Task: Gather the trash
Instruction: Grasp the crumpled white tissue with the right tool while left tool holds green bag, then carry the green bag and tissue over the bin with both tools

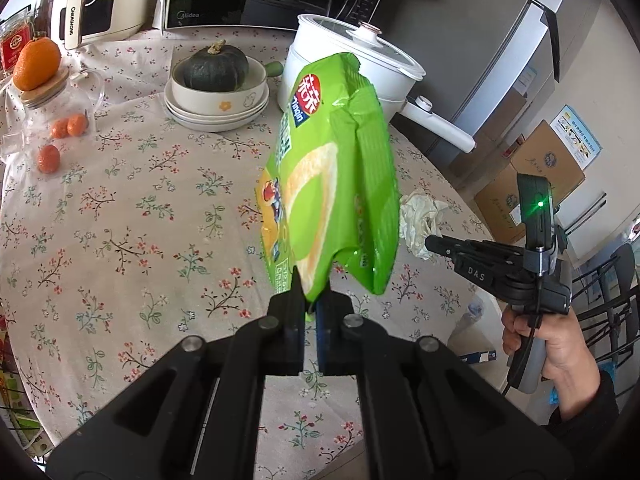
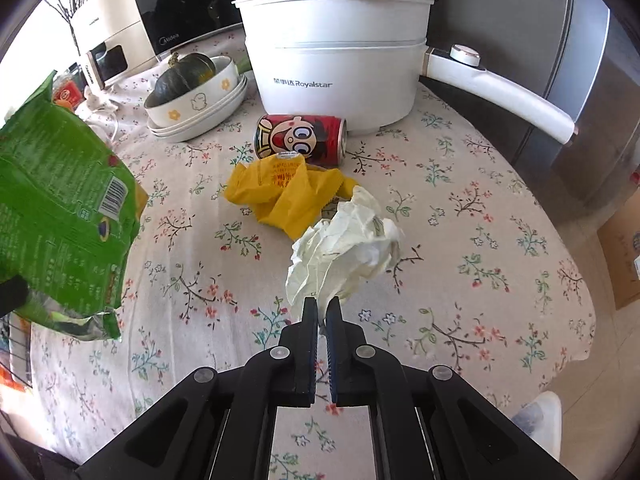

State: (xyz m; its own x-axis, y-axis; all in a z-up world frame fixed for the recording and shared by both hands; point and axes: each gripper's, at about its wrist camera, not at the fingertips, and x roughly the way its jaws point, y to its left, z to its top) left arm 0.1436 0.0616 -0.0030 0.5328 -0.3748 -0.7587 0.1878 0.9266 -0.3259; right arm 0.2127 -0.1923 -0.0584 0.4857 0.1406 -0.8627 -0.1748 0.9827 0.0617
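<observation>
We had the light, crinkly chip bag (image 1: 336,176) pinched by its edge in the left hand-held gripper (image 1: 310,294) and the soft paper wad (image 2: 344,252) — just above the counter (image 2: 480,240) — clenched in the right hand-held gripper (image 2: 322,312).

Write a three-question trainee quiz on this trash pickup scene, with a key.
1. True or false: the left gripper is shut on the green snack bag.
2. What does the right gripper hold? A) red can B) crumpled tissue C) yellow wrapper
3. Fill in: the red can lies on its ____ in front of the white pot.

Key: 1 true; 2 B, the crumpled tissue; 3 side.
</observation>
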